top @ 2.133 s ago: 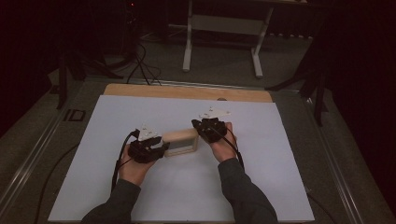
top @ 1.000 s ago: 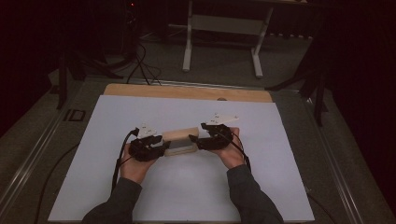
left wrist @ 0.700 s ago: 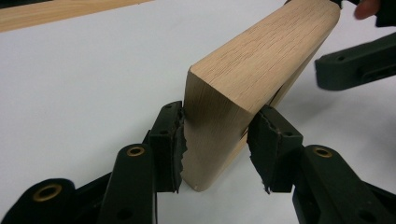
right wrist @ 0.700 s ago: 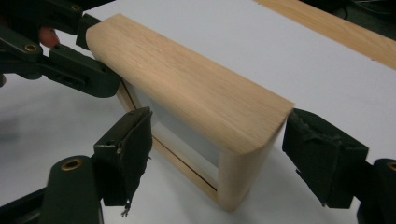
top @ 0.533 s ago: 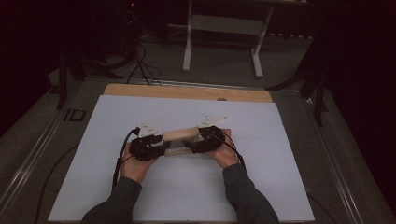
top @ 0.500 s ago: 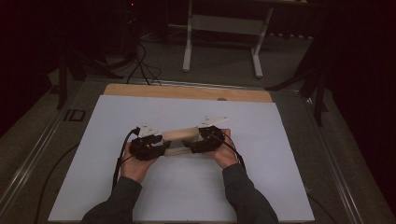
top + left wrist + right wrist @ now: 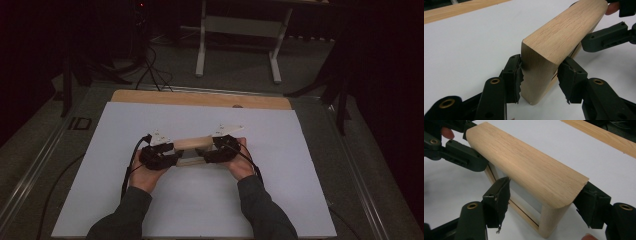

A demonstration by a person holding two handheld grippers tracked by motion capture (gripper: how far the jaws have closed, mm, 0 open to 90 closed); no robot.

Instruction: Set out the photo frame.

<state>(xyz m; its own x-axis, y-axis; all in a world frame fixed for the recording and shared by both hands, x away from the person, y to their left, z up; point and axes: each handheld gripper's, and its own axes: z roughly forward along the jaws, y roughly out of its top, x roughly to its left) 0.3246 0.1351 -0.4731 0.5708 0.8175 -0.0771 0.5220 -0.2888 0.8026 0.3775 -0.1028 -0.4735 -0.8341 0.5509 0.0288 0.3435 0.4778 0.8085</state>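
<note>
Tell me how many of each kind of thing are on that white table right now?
Wooden block with a rounded top: 1
Black hand-held grippers, left gripper and right gripper: 2
White table sheet: 1
Total: 4

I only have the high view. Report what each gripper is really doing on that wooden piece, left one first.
Observer: The left gripper has one end of the wooden piece between its pads, both touching, though its jaws have just been opening slightly.
Operator: Now the right one.
Observer: The right gripper straddles the other end. One pad stands off the wood, and the jaws have just been closing.
Operator: Describe the piece itself.
Observer: It is not solid. A rounded top sits on a post with a thin bottom rail, leaving an open gap beneath.
</note>
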